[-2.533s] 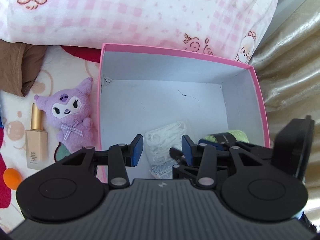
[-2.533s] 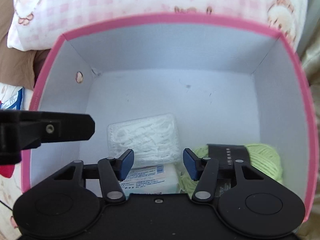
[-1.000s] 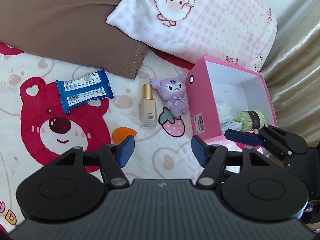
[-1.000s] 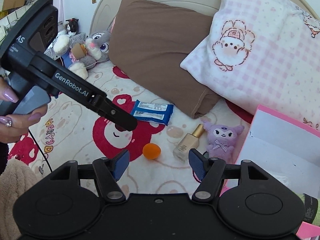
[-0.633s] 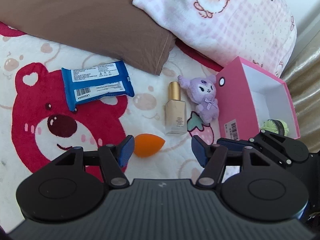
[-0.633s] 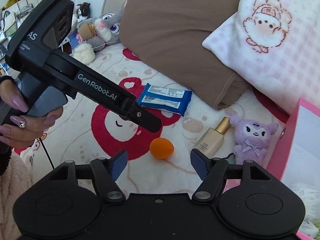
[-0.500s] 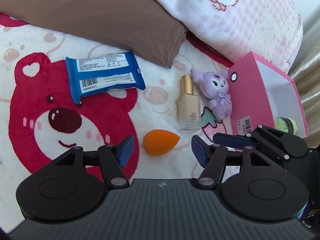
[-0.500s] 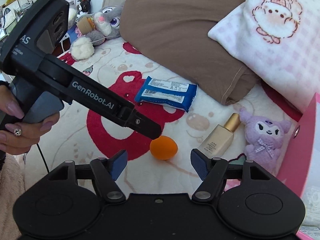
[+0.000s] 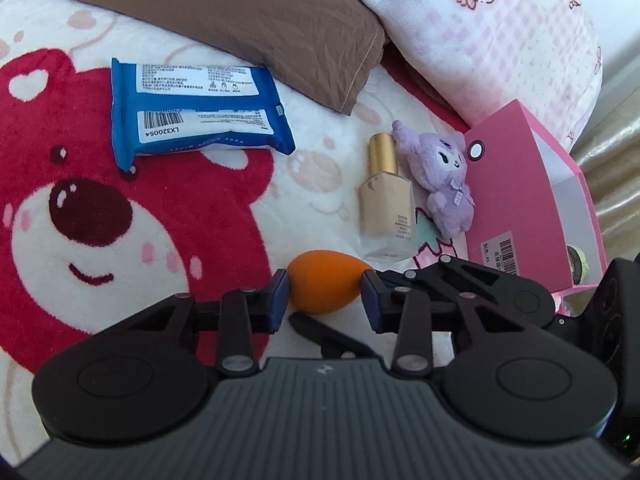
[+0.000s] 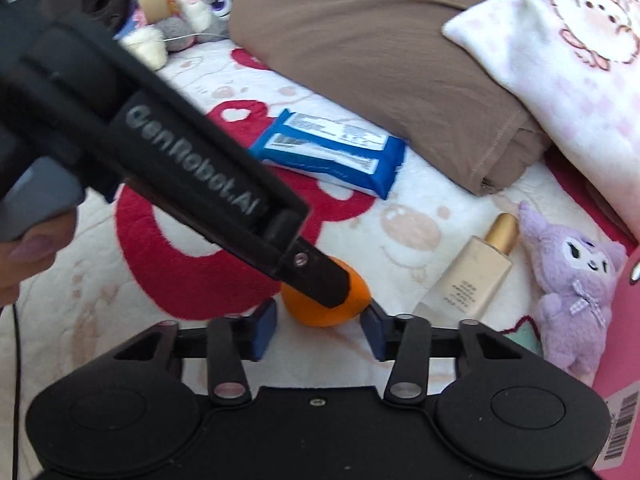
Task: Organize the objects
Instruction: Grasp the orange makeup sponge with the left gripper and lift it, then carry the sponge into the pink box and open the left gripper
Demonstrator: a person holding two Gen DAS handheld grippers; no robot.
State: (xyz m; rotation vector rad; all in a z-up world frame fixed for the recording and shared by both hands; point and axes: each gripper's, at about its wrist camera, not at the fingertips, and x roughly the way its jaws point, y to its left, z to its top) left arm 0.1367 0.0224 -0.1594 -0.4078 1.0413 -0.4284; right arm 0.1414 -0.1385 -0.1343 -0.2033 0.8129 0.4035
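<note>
The left gripper is low over the bear-print blanket with its jaws parted to about the width of the orange sponge. The sponge lies on the blanket between the two blue pads. The left pad is at or almost at the sponge's rounded end, and the right pad is beside its pointed end; whether either pad presses the sponge cannot be told. Nothing is lifted.

The right gripper hovers just near of the same sponge with its jaws spread and nothing between them. In the right wrist view, one finger of the left gripper crosses in front of the sponge and hides part of it.

Beyond the sponge, to the right, a foundation bottle with a gold cap lies flat. A purple plush toy lies just right of the bottle, against the outer wall of the pink box. The box is open at the top and stands at the right edge of the scene. A blue wipes pack lies far left, near the edge of a brown pillow. A pink checked pillow rests behind the box.
</note>
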